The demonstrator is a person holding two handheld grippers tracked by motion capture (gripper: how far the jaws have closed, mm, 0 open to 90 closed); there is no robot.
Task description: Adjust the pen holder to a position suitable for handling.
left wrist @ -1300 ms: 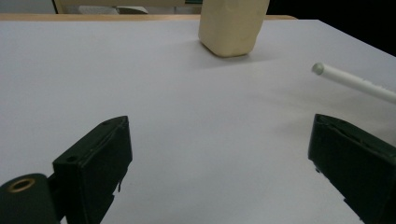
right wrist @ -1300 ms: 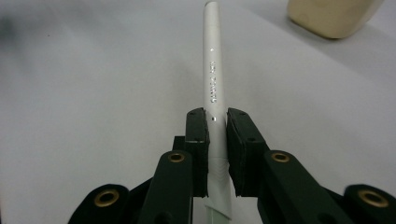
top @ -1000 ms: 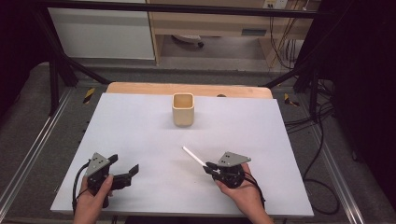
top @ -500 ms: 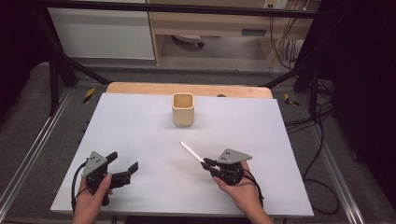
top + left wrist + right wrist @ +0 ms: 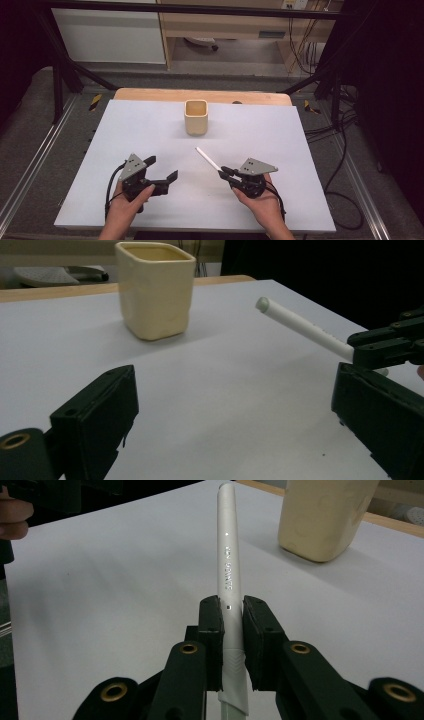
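Observation:
A cream square cup (image 5: 196, 117) (image 5: 154, 287) (image 5: 325, 517) stands upright at the back middle of the white tabletop (image 5: 125, 130). My right gripper (image 5: 226, 172) (image 5: 231, 605) is shut on a white pen (image 5: 207, 159) (image 5: 228, 555). The pen sticks out forward and to the left, its tip raised off the table, well short of the cup. My left gripper (image 5: 161, 168) (image 5: 232, 385) is open with nothing between its jaws, near the front left, pointing right. In the left gripper view the pen (image 5: 300, 325) and the right gripper (image 5: 390, 342) appear close by at the right.
A wooden strip (image 5: 150, 94) runs along the table's far edge. Metal rails (image 5: 30, 165) flank the table, and cables (image 5: 345, 130) lie on the floor at the right. Bare white surface lies between both grippers and the cup.
My left gripper has moved to the right and a little away from the front edge, still open. The right gripper and its pen have hardly shifted.

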